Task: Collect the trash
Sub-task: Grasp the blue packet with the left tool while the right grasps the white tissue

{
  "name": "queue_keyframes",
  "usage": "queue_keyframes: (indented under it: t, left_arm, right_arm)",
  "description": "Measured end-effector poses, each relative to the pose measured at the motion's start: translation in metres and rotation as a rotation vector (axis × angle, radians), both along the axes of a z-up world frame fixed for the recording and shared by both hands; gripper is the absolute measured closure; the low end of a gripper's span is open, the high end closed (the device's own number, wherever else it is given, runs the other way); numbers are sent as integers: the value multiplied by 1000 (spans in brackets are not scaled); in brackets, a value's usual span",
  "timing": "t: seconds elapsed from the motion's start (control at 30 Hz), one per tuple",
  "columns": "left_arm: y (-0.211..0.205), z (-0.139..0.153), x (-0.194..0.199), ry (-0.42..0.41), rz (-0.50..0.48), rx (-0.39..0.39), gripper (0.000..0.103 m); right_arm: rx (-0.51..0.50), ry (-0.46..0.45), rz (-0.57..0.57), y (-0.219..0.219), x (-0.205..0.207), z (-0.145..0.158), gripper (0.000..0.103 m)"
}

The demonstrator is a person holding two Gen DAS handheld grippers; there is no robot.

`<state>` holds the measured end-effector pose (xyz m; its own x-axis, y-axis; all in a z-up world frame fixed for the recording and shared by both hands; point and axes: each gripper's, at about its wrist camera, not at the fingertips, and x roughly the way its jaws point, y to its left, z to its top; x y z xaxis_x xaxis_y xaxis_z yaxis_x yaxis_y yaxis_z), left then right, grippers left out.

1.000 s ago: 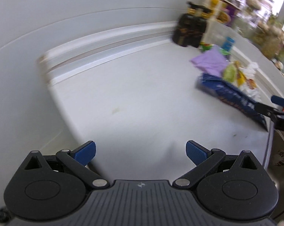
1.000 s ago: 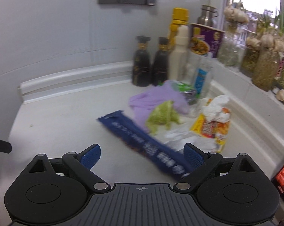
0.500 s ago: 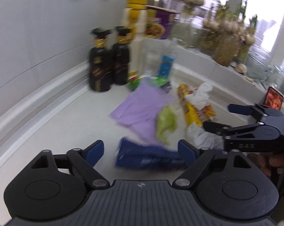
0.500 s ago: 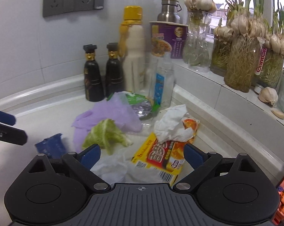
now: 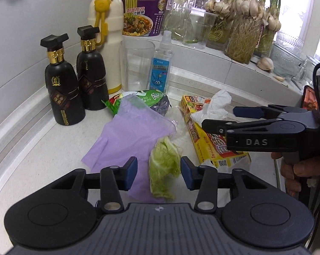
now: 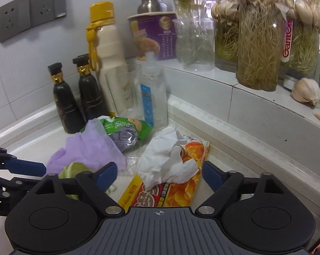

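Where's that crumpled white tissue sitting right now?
The crumpled white tissue lies on the yellow snack wrapper, right of the purple glove, near the counter's back corner.

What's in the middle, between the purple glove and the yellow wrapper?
A green cabbage leaf lies between the purple glove and the yellow wrapper, with some clear plastic film behind it. The left wrist view shows this best.

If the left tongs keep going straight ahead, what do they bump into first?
Most likely the green cabbage leaf. It already lies between the closing left tongs, not yet pinched, on top of the purple glove. Depth is hard to judge.
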<state>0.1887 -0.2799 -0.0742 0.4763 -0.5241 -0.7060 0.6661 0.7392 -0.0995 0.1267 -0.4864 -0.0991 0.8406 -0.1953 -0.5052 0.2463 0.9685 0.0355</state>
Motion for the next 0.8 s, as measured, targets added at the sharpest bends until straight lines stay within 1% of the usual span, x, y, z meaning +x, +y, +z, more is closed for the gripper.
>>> queue_keyframes:
  t: [0.03,0.07,0.13,0.17,0.23,0.27,0.3,0.33,0.4,0.5,0.8]
  left_arm:
    - [-2,0,1,-3,-2,4,70]
    - [-3,0,1,-6,-4,5,72]
    - [-5,0,2,-12,-6,5,78]
    - [-7,-1,3,-13,-8,5,79]
    - [-9,-1,4,-14,-7,6,88]
    - [-9,-1,4,-13,-6,7,90]
    - [-9,-2,5,-10,-3,6,92]
    - [-9,-2,5,-7,1,3,94]
    - [-8,-2,6,4,7,-4,97]
    - [-5,0,8,16,18,-18,100]
    - [7,18,5,-3,31,-54,102]
  right_arm:
    - [2,3,-1,-1,2,-1,28]
    - [4,5,-1,-1,4,-2,30]
    - [5,8,0,0,7,-4,41]
    - [5,12,1,0,9,-4,44]
    - [2,20,2,2,12,-6,60]
    - [1,22,5,3,13,-6,63]
    - [0,22,8,4,13,-6,68]
    - [-1,23,12,5,13,-6,74]
    - [-9,27,14,6,14,-5,82]
    - [-7,22,5,7,12,-2,84]
    - [19,-6,-5,12,0,15,85]
